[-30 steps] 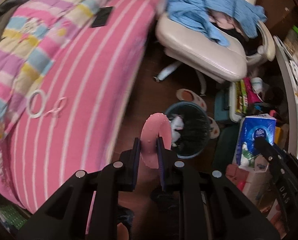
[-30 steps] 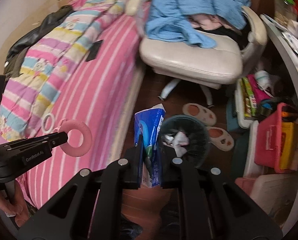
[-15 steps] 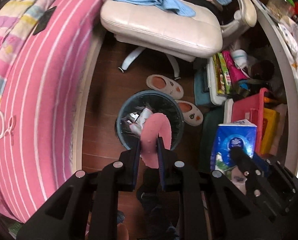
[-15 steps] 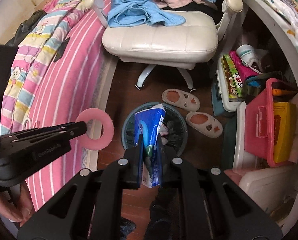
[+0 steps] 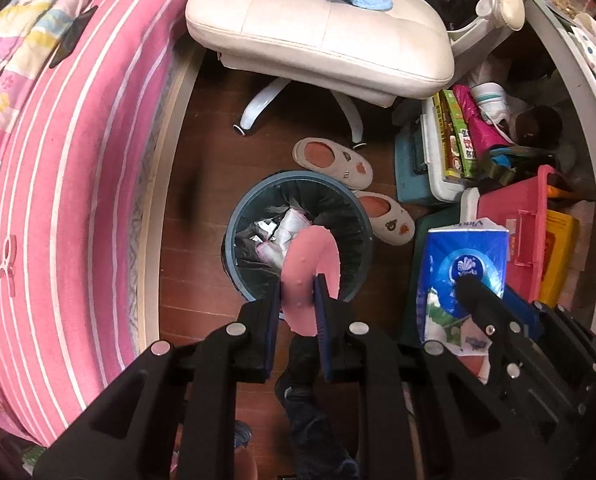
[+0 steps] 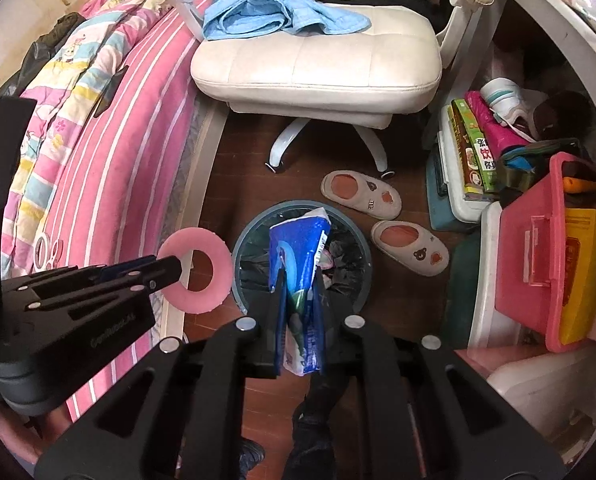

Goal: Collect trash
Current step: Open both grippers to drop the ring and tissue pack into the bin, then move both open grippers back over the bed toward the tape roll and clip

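Observation:
A round blue-grey bin [image 5: 234, 228] with a black liner and crumpled white scraps stands on the dark wood floor. My left gripper [image 5: 297, 286] is shut on a pink foam ring [image 5: 312, 256] that hangs over the bin's near rim. In the right wrist view the same pink ring [image 6: 202, 308] shows at left, held by the left gripper [image 6: 170, 270]. My right gripper [image 6: 298, 282] is shut on a flattened blue tissue packet [image 6: 300, 248] above the bin [image 6: 358, 240]. The same packet [image 5: 464, 264] appears at right in the left wrist view, right of the bin.
A pink striped bed [image 5: 70, 184] runs along the left. A cream office chair [image 5: 318, 36] with blue clothes stands behind the bin. Two slippers [image 5: 332, 162] lie past the bin. Boxes, books and a pink crate [image 6: 534, 248] crowd the right side under a desk edge.
Both grippers have moved from over the bed to above the bin and come lower, carrying the ring and the packet. The bin now sits larger and centred under them.

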Motion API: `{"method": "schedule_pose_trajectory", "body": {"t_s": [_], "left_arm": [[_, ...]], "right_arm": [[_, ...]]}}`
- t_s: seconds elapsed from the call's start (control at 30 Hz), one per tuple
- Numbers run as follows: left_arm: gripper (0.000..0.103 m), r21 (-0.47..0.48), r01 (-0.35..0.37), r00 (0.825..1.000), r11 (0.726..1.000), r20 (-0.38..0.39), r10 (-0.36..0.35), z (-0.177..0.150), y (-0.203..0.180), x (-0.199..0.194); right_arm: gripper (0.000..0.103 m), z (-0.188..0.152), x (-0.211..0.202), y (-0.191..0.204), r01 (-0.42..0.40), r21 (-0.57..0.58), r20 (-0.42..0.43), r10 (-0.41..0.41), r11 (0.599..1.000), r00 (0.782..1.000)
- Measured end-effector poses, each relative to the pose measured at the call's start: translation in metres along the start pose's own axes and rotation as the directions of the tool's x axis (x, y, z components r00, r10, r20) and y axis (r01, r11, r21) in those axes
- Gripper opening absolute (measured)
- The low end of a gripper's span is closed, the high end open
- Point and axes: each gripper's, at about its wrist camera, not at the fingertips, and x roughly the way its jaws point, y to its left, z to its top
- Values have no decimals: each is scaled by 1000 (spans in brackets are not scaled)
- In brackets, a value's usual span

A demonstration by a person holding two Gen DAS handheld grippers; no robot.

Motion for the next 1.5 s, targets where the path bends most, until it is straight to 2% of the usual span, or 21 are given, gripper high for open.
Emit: {"method": "schedule_pose_trajectory", "body": {"t_s": [0.23,0.33,0.43,0.63,0.67,0.7,0.93,1.0,1.07,1.1,1.13,1.17,1.33,1.5], "left_arm": [[17,-7,17,1000,1000,-20,-17,2,1,12],[17,-8,22,1000,1000,-17,-22,4,1,17],[17,-6,24,1000,1000,-14,-25,6,0,22],[21,-7,29,1000,1000,-8,-29,13,-2,30],[28,-6,31,999,1000,-8,-31,14,-2,30],[39,-7,32,999,999,-7,-32,14,-2,31],[56,-16,27,1000,1000,3,-27,16,-3,27],[67,-18,23,1000,1000,9,-23,15,-2,23],[72,-25,24,1000,999,13,-23,15,-1,19],[79,-29,17,1000,999,16,-16,14,1,16],[83,-33,11,1000,999,18,-10,14,2,13],[87,-40,8,1000,999,21,-7,14,5,9],[89,-83,-7,999,996,33,9,10,20,-12],[90,-158,-16,998,987,53,25,1,52,-40]], "right_arm": [[15,1,12,-1,-5,-4,-19,5,1000,1000],[23,2,18,-3,-5,-10,-22,5,1000,1000],[36,2,24,-5,-3,-16,-21,3,1000,1000],[44,3,30,-14,13,-4,-18,-13,1000,1000],[44,3,29,-16,14,1,-19,-14,1000,1000],[45,3,29,-17,15,3,-18,-15,1000,1000],[51,-3,24,-24,20,15,-24,-20,1000,1000],[56,-4,22,-25,20,20,-24,-20,1000,1000],[68,-4,19,-26,20,24,-21,-19,1000,1000],[74,-4,16,-27,17,28,-17,-16,999,1000],[87,-3,14,-27,13,31,-13,-13,999,1000],[90,-1,9,-26,14,33,-4,-14,999,1000],[92,8,-4,-16,-3,12,4,3,1000,1000],[92,18,-21,17,-33,-58,14,34,998,999]]}}
